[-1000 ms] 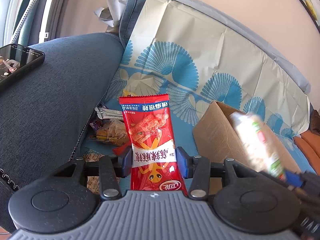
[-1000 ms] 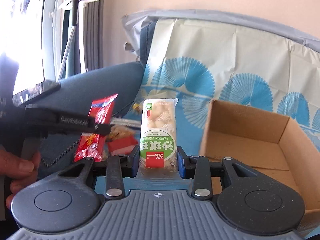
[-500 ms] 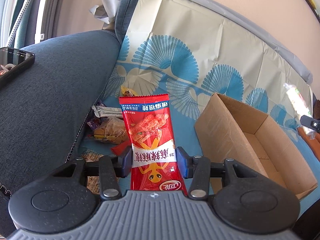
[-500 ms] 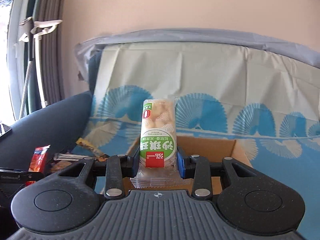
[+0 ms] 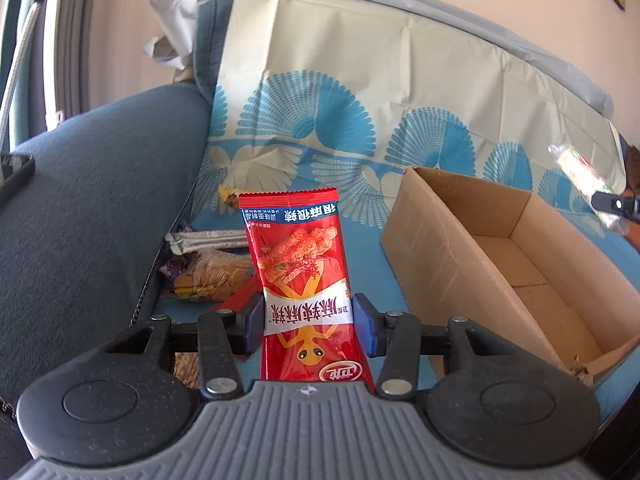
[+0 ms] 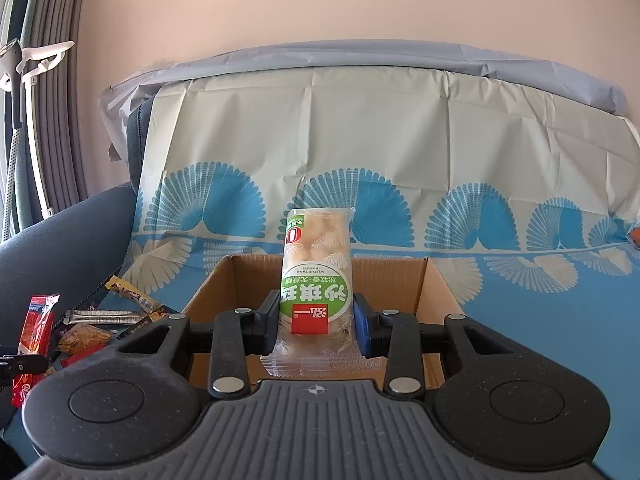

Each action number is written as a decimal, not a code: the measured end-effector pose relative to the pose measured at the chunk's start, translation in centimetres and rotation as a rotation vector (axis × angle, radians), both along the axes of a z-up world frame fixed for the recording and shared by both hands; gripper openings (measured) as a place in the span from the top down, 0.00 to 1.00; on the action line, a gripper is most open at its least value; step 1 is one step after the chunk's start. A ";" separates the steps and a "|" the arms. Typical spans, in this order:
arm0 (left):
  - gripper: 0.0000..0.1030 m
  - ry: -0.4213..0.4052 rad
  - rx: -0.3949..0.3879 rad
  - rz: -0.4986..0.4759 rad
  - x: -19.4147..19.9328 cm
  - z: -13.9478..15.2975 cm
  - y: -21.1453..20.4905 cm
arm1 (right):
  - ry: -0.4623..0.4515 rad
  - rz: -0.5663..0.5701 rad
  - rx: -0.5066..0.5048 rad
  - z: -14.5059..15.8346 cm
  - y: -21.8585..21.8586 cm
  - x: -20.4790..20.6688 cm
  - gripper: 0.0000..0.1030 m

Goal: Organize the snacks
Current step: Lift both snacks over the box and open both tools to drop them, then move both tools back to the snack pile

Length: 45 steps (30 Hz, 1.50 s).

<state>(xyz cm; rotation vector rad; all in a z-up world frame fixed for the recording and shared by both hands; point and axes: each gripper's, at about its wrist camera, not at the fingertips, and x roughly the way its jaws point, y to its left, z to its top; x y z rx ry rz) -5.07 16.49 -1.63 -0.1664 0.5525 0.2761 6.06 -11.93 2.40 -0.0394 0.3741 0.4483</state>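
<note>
1. My right gripper, clamped on the pastry pack, has swung from the snack pile to the box (lower centre); dropping comes next.
2. My left gripper grips the red packet, barely moved.

My red snack packet has a white band; my other packet is clear with a green label. Brown cardboard box, blue fan-patterned cream sofa cover.

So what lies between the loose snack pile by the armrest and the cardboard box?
Left wrist view: the red snack packet, held upright in the left gripper, crosses the bare blue cover between pile and cardboard box.
</note>
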 end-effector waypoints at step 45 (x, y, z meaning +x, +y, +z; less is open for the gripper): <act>0.55 -0.025 -0.071 -0.148 2.0 1.4 -5.9 | 0.064 -0.136 0.032 -0.8 -1.3 1.2 0.51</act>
